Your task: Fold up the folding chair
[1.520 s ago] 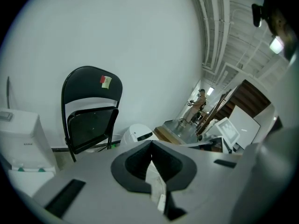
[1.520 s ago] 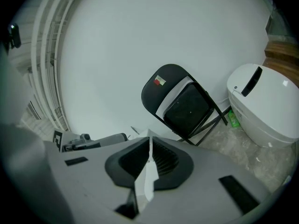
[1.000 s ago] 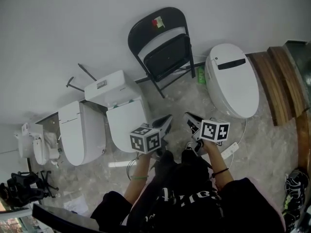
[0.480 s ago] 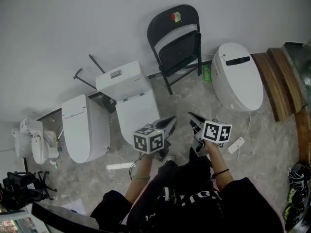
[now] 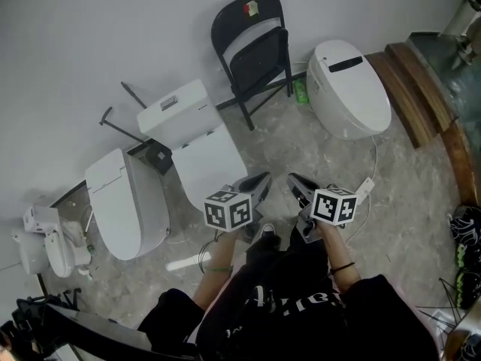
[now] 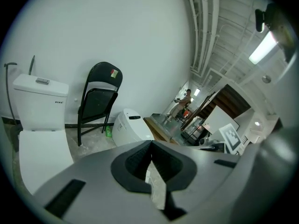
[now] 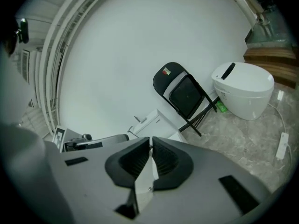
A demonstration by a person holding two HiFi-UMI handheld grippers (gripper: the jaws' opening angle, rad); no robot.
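I read this as the approach step, with nothing yet done to the chair (image 5: 259,65). It stands in the upper middle of the head view against the white wall (image 5: 90,28), between a toilet with a tank (image 5: 188,138) to its left and a rounded toilet (image 5: 348,89) to its right. Its seat looks tipped up steeply, though from here I cannot tell whether it is fully flat against the back. My left gripper (image 5: 257,185) and right gripper (image 5: 299,186) sit side by side in the lower middle of the frame, well apart from the chair. Each has its jaws pressed together with nothing between them, and both point toward the chair across the bare floor (image 5: 301,149). For the next move I judge I need to close the gap and spread the jaws. Then I would take the backrest with one gripper and the seat's front edge with the other, keeping clear of the two toilets on either side.
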